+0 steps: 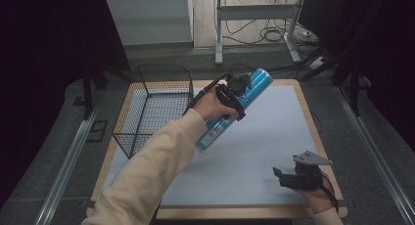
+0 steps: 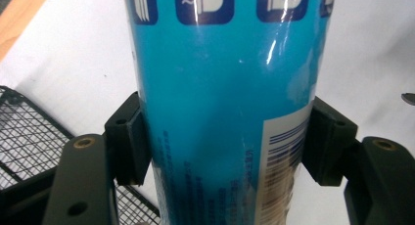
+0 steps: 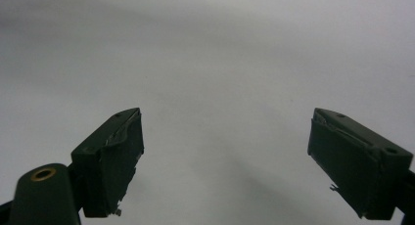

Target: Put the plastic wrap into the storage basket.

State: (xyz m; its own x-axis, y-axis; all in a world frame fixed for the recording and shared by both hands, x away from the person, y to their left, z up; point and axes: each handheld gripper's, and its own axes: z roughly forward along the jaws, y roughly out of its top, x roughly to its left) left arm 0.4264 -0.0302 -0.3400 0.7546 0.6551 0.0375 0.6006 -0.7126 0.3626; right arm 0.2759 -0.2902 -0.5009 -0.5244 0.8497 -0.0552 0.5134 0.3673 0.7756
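Note:
A blue cylindrical can (image 1: 230, 107) with a white printed label is held tilted in the air over the middle of the table, its top end toward the far side. My left gripper (image 1: 234, 99) is shut on its body. In the left gripper view both pads press on the sides of the can (image 2: 220, 88), and my left gripper (image 2: 226, 139) holds it just above the barcode. My right gripper (image 1: 278, 174) rests low at the front right of the table; its jaws stand open with nothing between them, over the bare white mat (image 3: 205, 63), as my right gripper (image 3: 226, 159) looks down.
A black wire basket (image 1: 154, 105) stands at the left of the white mat (image 1: 259, 137), just left of the held can; its mesh (image 2: 29, 132) lies below the left gripper. The wooden table edge (image 1: 323, 137) borders the mat. Desk legs and cables lie on the floor beyond.

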